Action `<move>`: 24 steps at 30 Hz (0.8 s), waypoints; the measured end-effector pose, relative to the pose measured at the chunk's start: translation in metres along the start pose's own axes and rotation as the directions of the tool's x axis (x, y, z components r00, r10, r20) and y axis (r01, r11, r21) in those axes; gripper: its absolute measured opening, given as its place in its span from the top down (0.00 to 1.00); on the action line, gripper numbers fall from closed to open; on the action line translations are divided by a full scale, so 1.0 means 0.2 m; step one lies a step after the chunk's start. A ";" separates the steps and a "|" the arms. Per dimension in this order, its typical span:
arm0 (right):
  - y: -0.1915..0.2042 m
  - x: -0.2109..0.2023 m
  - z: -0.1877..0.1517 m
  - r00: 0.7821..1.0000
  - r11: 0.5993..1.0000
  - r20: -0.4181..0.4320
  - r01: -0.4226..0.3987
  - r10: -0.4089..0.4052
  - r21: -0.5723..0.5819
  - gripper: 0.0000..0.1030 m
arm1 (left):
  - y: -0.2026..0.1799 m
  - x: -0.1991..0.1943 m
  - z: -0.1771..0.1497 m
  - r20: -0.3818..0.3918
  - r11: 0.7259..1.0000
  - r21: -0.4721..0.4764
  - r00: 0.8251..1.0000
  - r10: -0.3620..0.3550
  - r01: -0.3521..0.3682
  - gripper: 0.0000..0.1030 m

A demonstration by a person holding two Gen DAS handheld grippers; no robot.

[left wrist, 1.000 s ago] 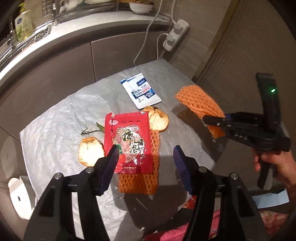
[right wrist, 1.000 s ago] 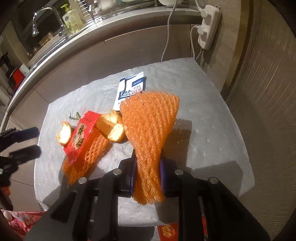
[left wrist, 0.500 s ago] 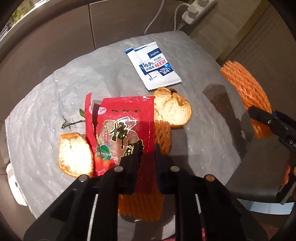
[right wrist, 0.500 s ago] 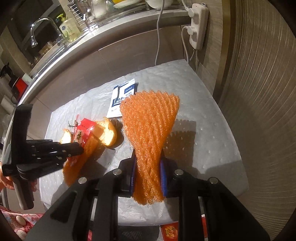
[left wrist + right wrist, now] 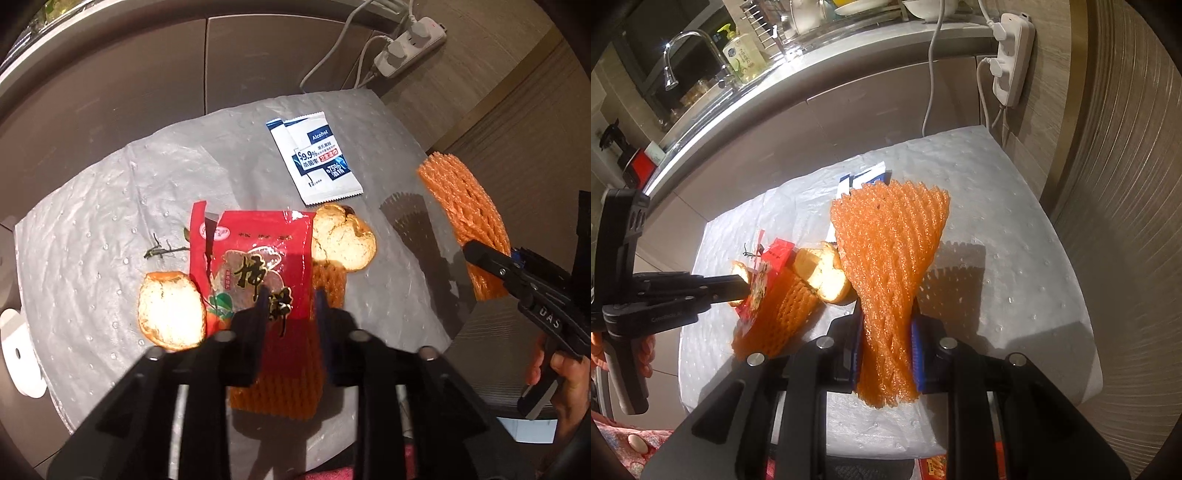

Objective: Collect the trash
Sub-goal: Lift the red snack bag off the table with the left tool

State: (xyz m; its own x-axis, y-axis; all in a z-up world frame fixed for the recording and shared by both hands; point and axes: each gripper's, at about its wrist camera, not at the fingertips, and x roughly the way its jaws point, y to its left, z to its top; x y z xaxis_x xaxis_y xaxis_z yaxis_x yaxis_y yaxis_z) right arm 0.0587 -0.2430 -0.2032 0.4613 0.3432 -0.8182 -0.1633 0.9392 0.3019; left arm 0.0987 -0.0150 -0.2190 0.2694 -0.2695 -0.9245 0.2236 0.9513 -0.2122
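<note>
My left gripper pinches the red wrapper; the orange net beneath may drag along, while my right gripper clamps another net.

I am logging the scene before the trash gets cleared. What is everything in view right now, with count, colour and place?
red snack wrapper: 1, red, mid-table, pinched at its near end by the left gripper
foam fruit nets: 2, orange; one under the wrapper, one lifted in the right gripper
orange peels: 2, orange with pale insides; one left of the wrapper, one at its far right corner
alcohol wipe packets: 2, white and blue, overlapping, far side of table
stem with leaf: 1, green, left of wrapper
table cover: 1, grey-white
power strip: 1, white, on wall
soap bottle: 1, by the sink tap
left gripper: black
right gripper: black, blue pads
</note>
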 end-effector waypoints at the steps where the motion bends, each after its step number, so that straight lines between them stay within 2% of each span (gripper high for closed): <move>1: 0.00 0.00 0.00 1.000 1.000 0.001 -0.002 0.002 0.002 0.79 | -0.01 0.00 0.01 0.007 0.999 0.004 0.999 0.043 -0.043 0.31; 2: 0.00 0.00 -0.01 1.000 1.000 0.000 -0.006 0.006 0.005 0.79 | -0.03 0.00 0.03 0.026 0.996 0.013 0.996 0.088 -0.089 0.17; 4: -0.01 0.00 -0.01 1.000 1.000 -0.003 -0.010 0.010 0.010 0.79 | -0.07 0.01 0.06 0.049 0.992 0.053 0.992 0.114 -0.117 0.15; 9: -0.04 0.01 -0.03 1.000 0.999 -0.009 -0.025 0.026 0.030 0.79 | -0.09 0.18 0.15 -0.019 0.980 0.098 0.985 0.173 -0.170 0.14; 13: -0.05 0.02 -0.04 0.999 0.999 -0.004 -0.035 0.036 0.040 0.79 | -0.03 0.27 0.20 -0.079 0.987 0.065 0.985 0.153 -0.148 0.15; 14: -0.06 0.02 -0.04 0.999 0.998 -0.003 -0.037 0.037 0.042 0.78 | -0.02 0.28 0.20 -0.082 0.989 0.064 0.987 0.142 -0.137 0.23; 15: -0.06 0.02 -0.05 0.999 0.998 -0.001 -0.037 0.038 0.044 0.78 | -0.01 0.29 0.21 -0.086 0.991 0.065 0.989 0.122 -0.117 0.42; 17: -0.06 0.01 -0.05 0.999 0.998 0.001 -0.041 0.041 0.048 0.78 | 0.02 0.31 0.22 -0.117 0.996 0.067 0.991 0.070 -0.063 0.65; 20: -0.06 0.01 -0.05 0.999 0.998 0.002 -0.040 0.040 0.048 0.78 | 0.04 0.27 0.21 -0.094 0.998 0.053 0.995 0.027 -0.022 0.82; 24: -0.06 0.00 -0.05 0.999 0.998 0.004 -0.037 0.037 0.042 0.78 | 0.02 0.19 0.19 -0.059 0.995 0.096 0.998 0.014 -0.008 0.92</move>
State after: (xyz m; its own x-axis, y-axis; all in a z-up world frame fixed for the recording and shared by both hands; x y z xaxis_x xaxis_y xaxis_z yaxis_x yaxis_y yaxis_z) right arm 0.0529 -0.2532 -0.2117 0.4588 0.3775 -0.8044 -0.1433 0.9249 0.3522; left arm 0.1457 -0.0265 -0.2433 0.2171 -0.2473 -0.9443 0.3099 0.9348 -0.1736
